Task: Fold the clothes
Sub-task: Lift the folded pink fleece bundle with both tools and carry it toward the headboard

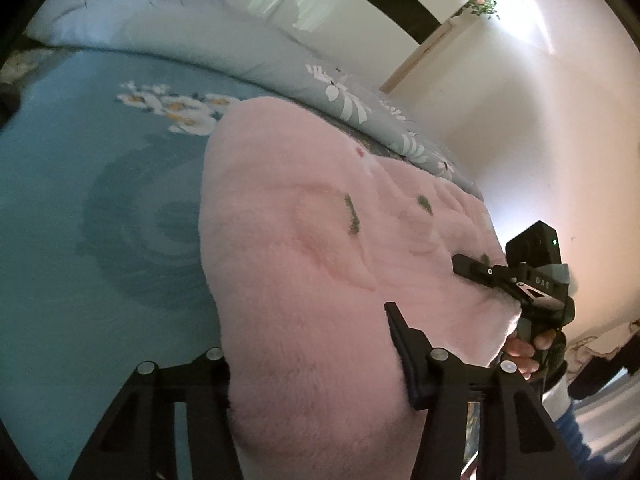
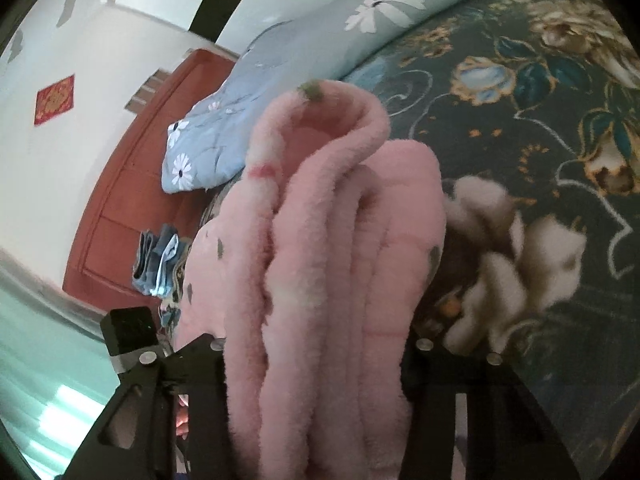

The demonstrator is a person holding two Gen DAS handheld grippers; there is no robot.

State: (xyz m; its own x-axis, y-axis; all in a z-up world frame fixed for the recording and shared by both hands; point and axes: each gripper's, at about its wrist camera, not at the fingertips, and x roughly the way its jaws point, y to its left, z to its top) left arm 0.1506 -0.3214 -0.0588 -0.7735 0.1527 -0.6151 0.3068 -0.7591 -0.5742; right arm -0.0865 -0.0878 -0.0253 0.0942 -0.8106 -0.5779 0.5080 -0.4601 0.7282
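Note:
A pink fluffy garment (image 1: 304, 240) with small green marks hangs between both grippers above the bed. My left gripper (image 1: 312, 344) is shut on its near edge; one black finger (image 1: 404, 352) shows and the other is buried in the pile. In the left wrist view my right gripper (image 1: 476, 270) pinches the garment's far right edge, with a hand (image 1: 524, 354) on its handle. In the right wrist view the garment (image 2: 320, 240) is bunched in several thick folds, and my right gripper (image 2: 316, 352) is shut on them. The left gripper's body (image 2: 128, 336) shows at lower left.
Below lies a blue sheet (image 1: 80, 200) with a flower print, and a grey-blue daisy quilt (image 1: 240, 48) is piled behind it. A dark floral cover (image 2: 540, 120) spreads to the right. Folded blue clothes (image 2: 160, 264) sit by a red-brown door (image 2: 120, 200). A white wall (image 1: 520, 140) stands close.

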